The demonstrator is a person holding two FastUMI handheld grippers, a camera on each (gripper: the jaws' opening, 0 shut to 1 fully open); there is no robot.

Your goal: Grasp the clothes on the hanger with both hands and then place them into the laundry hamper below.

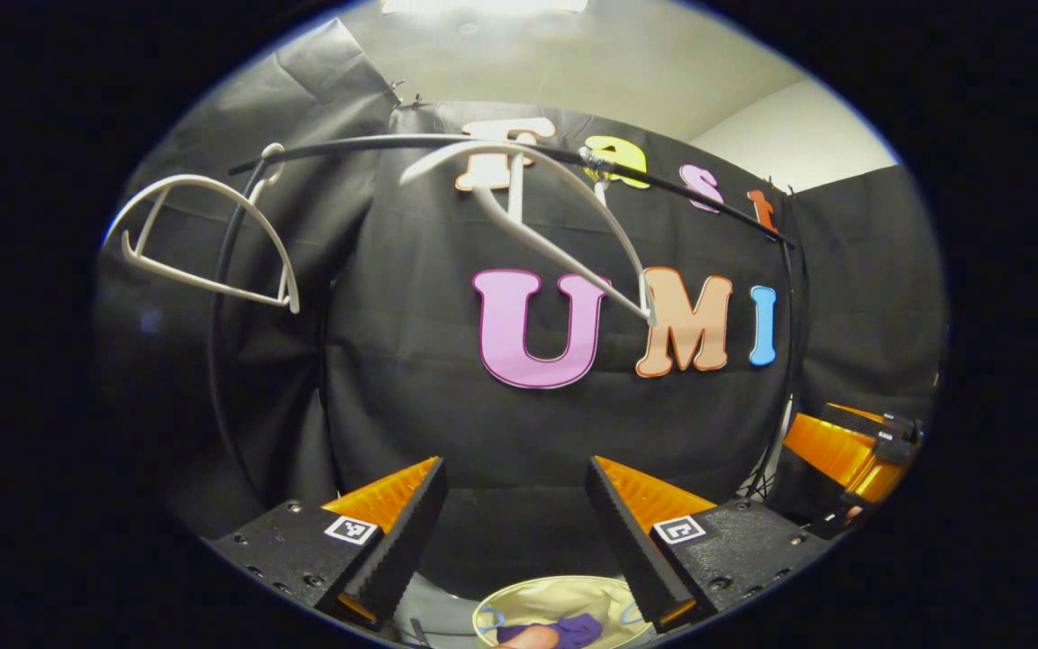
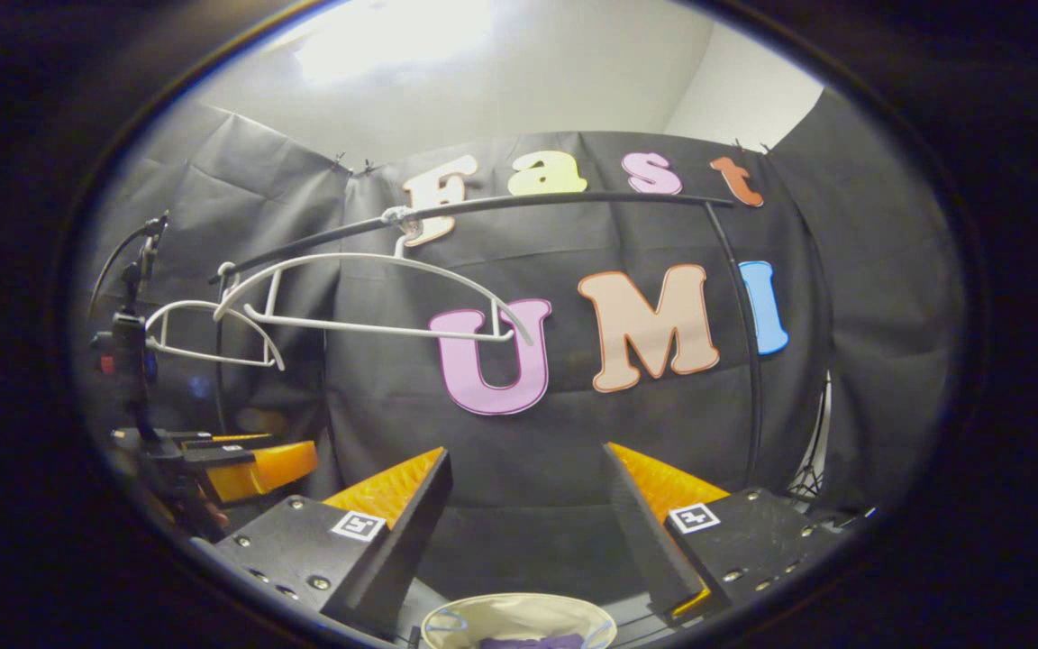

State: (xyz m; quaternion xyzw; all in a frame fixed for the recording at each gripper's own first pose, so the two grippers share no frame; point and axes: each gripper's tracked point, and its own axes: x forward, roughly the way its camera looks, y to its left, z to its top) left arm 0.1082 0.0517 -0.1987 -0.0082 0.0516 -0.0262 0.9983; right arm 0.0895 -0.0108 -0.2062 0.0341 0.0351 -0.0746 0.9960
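1. Both hangers on the rail are bare, and the clothes already sit in the hamper below.
2. Left tongs and right tongs are both spread wide, holding nothing.
3. Looks like the drop-off step is basically done; next move, I'd guess, is just backing away.

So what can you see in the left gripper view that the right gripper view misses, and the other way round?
The left gripper view alone catches a peach-coloured bit beside the purple cloth in the hamper. The right gripper view alone catches a dark stand at its left edge. Both share two bare white hangers on the black rail, and each has its own gripper open, holding nothing.
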